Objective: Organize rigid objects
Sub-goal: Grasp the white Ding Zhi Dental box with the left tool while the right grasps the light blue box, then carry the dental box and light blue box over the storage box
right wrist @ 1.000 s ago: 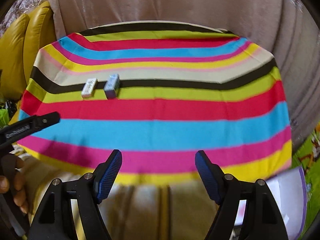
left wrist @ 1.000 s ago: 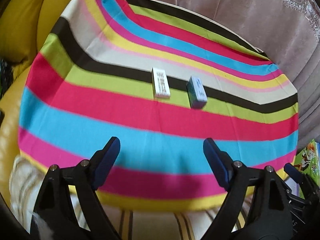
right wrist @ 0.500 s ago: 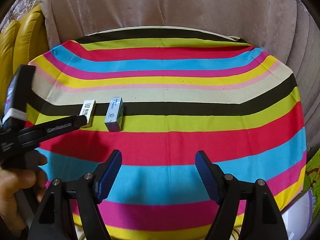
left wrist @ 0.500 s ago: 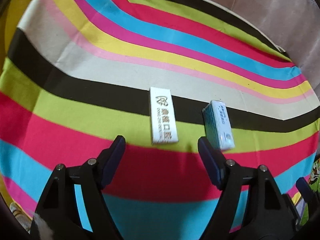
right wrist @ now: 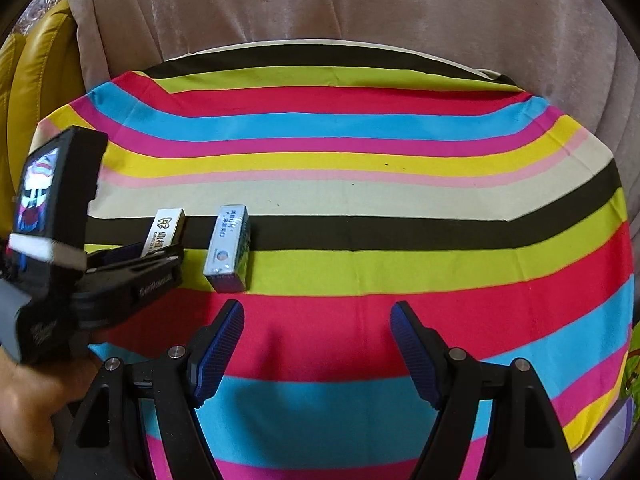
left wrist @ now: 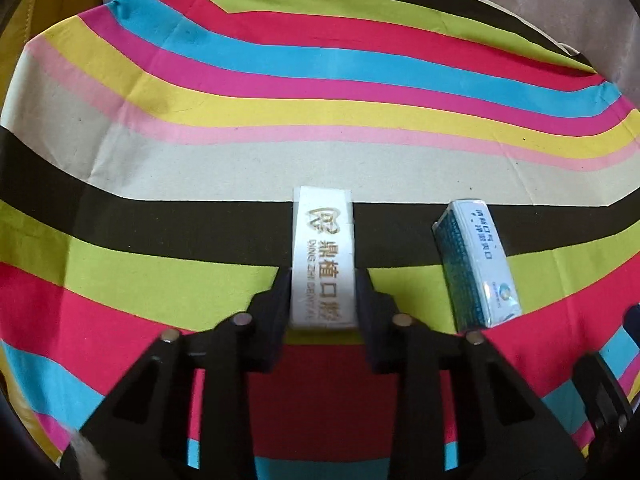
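Note:
A small white box [left wrist: 323, 256] with gold lettering lies on the striped cloth [left wrist: 280, 152]. My left gripper [left wrist: 323, 280] is shut on its near half, a finger against each long side. The white box [right wrist: 165, 232] and the left gripper [right wrist: 154, 258] also show in the right wrist view. A blue and white box [left wrist: 478, 264] lies just right of the white one, apart from it; it also shows in the right wrist view [right wrist: 229, 248]. My right gripper [right wrist: 318, 322] is open and empty, hovering over the red stripe nearer than the blue box.
The striped cloth [right wrist: 400, 240] covers a round table. A beige curtain [right wrist: 320, 4] hangs behind it. A yellow leather seat [right wrist: 36, 64] stands at the back left. Papers [right wrist: 612, 440] lie past the table's near right edge.
My left gripper moved forward over the cloth and closed on the white box. My right gripper moved forward over the table and stayed open.

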A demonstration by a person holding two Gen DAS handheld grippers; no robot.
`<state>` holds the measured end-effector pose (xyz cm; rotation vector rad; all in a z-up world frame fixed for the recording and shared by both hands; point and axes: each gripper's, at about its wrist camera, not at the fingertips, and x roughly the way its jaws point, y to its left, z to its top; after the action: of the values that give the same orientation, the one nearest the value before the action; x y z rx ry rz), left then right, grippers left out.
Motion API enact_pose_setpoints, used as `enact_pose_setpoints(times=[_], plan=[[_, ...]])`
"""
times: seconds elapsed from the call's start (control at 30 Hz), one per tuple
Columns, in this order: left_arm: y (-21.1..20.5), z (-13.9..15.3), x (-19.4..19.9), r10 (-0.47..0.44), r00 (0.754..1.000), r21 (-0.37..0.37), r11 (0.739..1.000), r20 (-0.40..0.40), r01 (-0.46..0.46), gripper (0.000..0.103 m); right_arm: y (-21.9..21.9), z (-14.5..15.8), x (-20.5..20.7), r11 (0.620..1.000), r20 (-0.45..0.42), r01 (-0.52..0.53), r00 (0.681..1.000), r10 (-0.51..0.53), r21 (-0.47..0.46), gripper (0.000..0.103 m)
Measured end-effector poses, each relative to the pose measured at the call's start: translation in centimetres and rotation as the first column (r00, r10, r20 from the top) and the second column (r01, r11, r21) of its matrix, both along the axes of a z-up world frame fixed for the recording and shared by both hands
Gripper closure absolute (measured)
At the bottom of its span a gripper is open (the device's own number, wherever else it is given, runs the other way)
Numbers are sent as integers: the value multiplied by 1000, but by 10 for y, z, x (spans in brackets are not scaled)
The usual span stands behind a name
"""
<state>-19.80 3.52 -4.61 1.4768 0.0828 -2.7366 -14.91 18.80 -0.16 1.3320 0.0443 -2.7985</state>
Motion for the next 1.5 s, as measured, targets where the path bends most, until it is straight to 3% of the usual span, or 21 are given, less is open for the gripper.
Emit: enact_pose_setpoints(times=[0.4,0.7,0.73,0.83,0.87,1.1,1.5], plan=[[-48,4,33,70,997,151,986,41,-75,68,-43,-8,-28,992,-12,-121,993,121,30,27],[-51,3,45,67,996,181,981,56,-76,68,-62,-29,-52,985,44,-167,985,165,41,29],[-51,3,44,68,996,184,980,57,-78,68,-62,-30,-54,985,48,-165,985,163,43,35],[-55,4,50,75,995,186,979,59,-85,68,-62,-38,-57,984,87,-170,982,165,48,68],[-55,4,52,79,995,186,979,60,-89,68,-63,-38,-56,984,91,-173,982,168,51,73],[-50,15,76,96,995,159,982,20,-98,68,-50,-25,-27,990,75,-142,987,141,7,73],[-49,38,143,120,991,212,972,-66,-104,68,-33,17,61,994,-37,-106,994,107,23,73]])
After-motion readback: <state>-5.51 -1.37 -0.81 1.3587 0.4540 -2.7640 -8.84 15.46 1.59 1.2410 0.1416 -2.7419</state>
